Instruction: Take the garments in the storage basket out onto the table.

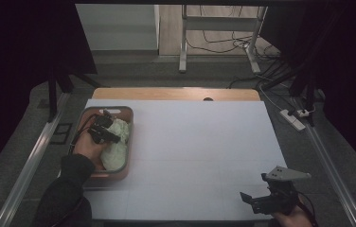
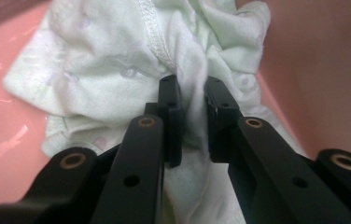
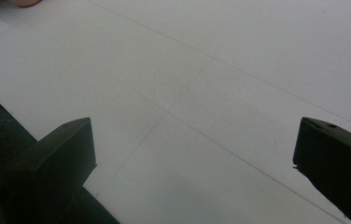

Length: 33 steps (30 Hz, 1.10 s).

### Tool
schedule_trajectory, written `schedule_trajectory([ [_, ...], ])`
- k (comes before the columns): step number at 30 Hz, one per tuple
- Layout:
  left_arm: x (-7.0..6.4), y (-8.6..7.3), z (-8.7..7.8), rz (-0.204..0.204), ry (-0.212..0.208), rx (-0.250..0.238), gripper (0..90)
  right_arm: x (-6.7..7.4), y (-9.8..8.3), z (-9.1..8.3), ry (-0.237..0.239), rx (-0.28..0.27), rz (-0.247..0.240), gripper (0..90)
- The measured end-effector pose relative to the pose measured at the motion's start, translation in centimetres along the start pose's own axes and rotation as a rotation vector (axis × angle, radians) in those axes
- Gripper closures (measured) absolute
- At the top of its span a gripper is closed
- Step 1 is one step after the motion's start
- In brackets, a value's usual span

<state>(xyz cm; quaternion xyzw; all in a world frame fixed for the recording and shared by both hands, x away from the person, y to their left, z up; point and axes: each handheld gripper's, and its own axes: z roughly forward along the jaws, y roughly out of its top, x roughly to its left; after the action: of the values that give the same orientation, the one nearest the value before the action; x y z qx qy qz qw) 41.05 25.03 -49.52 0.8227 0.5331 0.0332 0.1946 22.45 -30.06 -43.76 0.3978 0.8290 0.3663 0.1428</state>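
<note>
At the table's (image 1: 190, 142) near right corner, the right tongs (image 1: 256, 201) hover level, jaws wide apart. By the left edge, the left hand (image 1: 90, 147) reaches into the pink tub (image 1: 119, 111), its tongs (image 2: 192, 100) clamped on the pale green cloth (image 2: 113, 56) inside.

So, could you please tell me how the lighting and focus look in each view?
High view: dim, dark at both sides, the table the brightest part. Left gripper view: cloth well lit, soft highlights on the pink tub, the near jaws blurred. Right gripper view: even grey light, the jaws dark and out of focus.
</note>
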Motion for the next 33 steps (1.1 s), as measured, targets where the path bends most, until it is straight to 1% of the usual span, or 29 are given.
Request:
schedule_trajectory([
  [3, 0.0, 0.0, -0.8, -0.005, 0.001, -0.024, 78.8, 0.0, 0.0, 0.0, -0.001, 0.0, -0.001, 0.0],
  [5, 0.1, -0.1, -1.5, 0.0, 0.003, -0.05, 78.8, 0.0, 0.0, 0.0, -0.001, 0.001, -0.001, 0.0],
  [6, 0.1, -0.1, -1.5, 0.0, 0.003, -0.05, 78.7, 0.0, 0.0, 0.0, -0.001, 0.001, -0.001, 0.0],
  [10, 0.1, -0.1, -2.9, 0.002, -0.008, -0.089, 78.6, 0.0, 0.0, 0.0, -0.001, 0.001, -0.002, 0.0],
  [11, 0.1, -0.1, -2.9, 0.002, -0.008, -0.089, 78.6, 0.0, 0.0, 0.0, -0.001, 0.001, -0.002, 0.0],
  [19, -0.1, -0.1, -5.5, -0.002, -0.028, -0.17, 78.6, 0.0, 0.0, 0.0, -0.001, 0.001, -0.002, 0.0],
  [23, -0.3, -0.1, -6.4, 0.008, -0.035, -0.188, 78.6, 0.0, 0.0, 0.0, -0.001, 0.002, -0.002, 0.0],
  [25, -0.7, 0.1, -6.9, 0.016, -0.037, -0.201, 78.6, 0.0, 0.0, 0.0, -0.001, 0.004, -0.003, 0.0],
  [26, -0.7, 0.1, -6.9, 0.016, -0.037, -0.201, 78.5, 0.0, 0.0, 0.0, -0.001, 0.004, -0.003, 0.0],
  [29, -1.4, 0.4, -7.5, 0.033, -0.039, -0.214, 78.5, 0.0, 0.0, 0.0, 0.001, 0.003, 0.001, 0.0],
  [31, -1.5, 0.4, -7.7, 0.037, -0.04, -0.216, 78.5, 0.0, 0.0, 0.0, 0.002, 0.003, 0.002, 0.0],
  [33, -2.1, 0.7, -8.1, 0.052, -0.04, -0.223, 78.5, 0.0, 0.0, 0.0, 0.001, 0.004, 0.004, 0.0],
])
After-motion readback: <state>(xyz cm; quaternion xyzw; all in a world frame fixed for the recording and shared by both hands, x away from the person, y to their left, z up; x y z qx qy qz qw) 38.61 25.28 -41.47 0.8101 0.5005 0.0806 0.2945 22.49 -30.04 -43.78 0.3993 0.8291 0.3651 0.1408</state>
